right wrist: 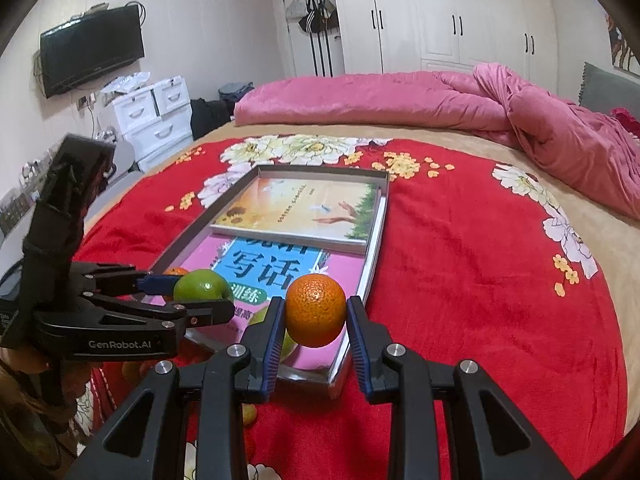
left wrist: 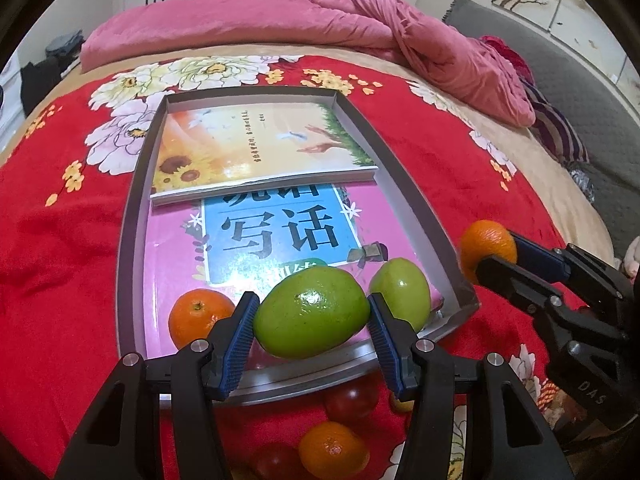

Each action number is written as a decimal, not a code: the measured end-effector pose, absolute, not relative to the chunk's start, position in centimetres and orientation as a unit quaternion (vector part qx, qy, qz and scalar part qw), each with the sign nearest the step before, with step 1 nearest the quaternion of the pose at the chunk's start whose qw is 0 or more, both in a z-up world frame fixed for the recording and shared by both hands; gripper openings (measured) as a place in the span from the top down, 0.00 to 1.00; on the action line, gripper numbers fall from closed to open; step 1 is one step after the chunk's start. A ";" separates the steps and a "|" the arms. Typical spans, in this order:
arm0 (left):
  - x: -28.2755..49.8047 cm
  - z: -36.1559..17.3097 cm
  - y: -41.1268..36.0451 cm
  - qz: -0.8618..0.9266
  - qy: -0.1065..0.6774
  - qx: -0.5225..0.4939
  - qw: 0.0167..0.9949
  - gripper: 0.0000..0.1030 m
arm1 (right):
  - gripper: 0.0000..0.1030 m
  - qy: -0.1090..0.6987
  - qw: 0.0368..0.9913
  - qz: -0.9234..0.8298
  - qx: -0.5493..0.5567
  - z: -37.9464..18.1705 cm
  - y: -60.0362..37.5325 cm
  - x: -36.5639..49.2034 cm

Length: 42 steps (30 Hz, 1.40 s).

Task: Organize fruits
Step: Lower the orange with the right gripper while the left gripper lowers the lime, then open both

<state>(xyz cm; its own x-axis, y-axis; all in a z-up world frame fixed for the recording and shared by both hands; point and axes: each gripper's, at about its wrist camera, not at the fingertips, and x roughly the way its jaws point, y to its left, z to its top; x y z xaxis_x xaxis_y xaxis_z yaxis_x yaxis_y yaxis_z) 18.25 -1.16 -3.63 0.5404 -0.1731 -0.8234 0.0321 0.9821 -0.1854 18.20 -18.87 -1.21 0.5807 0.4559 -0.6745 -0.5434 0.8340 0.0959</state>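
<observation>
Between the blue pads of my left hand-held gripper (left wrist: 312,322) sits a green apple (left wrist: 312,312), clamped on both sides and held above the near end of the shallow grey tray (left wrist: 404,160). My right hand-held gripper (right wrist: 316,316) is closed the same way on an orange (right wrist: 316,310), which hangs over the tray's near right corner; from the left wrist view that orange (left wrist: 488,250) shows just outside the tray's right wall.

Inside the tray, a second green apple (left wrist: 400,296) lies at the near right, just beside the one I hold, and a second orange (left wrist: 198,318) lies at the near left. Both rest on a pink book (left wrist: 280,236) with a blue title panel that covers the tray's near half. A sunflower-cover book (left wrist: 260,148) lies across the far half, its near edge overlapping the pink one.

Below the tray's near wall, loose fruit stays on the red flowered blanket (left wrist: 60,260): a third orange (left wrist: 334,450), a red fruit (left wrist: 350,402) touching the tray's shadowed edge, and another red fruit (left wrist: 276,462) at the bottom of the frame. A small yellowish fruit (left wrist: 402,404) peeks out behind my left gripper's right finger.

The blanket covers a bed, with a rumpled pink duvet (right wrist: 440,100) along its far side. Beyond it stand white wardrobes (right wrist: 440,12), a wall-mounted television (right wrist: 92,50) and a white drawer unit (right wrist: 152,116).
</observation>
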 end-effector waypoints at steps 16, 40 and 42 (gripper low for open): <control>18.2 -3.9 -2.2 -0.079 0.484 -0.064 0.869 0.45 | 0.70 0.385 0.876 0.277 -0.092 -2.8 -17.9 18.0; 18.4 -5.0 -1.9 -0.074 0.501 -0.063 0.860 0.45 | 0.69 0.398 0.868 0.268 -0.132 -4.0 -16.8 17.9; 18.4 -5.0 -1.9 -0.074 0.501 -0.063 0.860 0.45 | 0.69 0.399 0.867 0.268 -0.128 -3.9 -16.8 17.9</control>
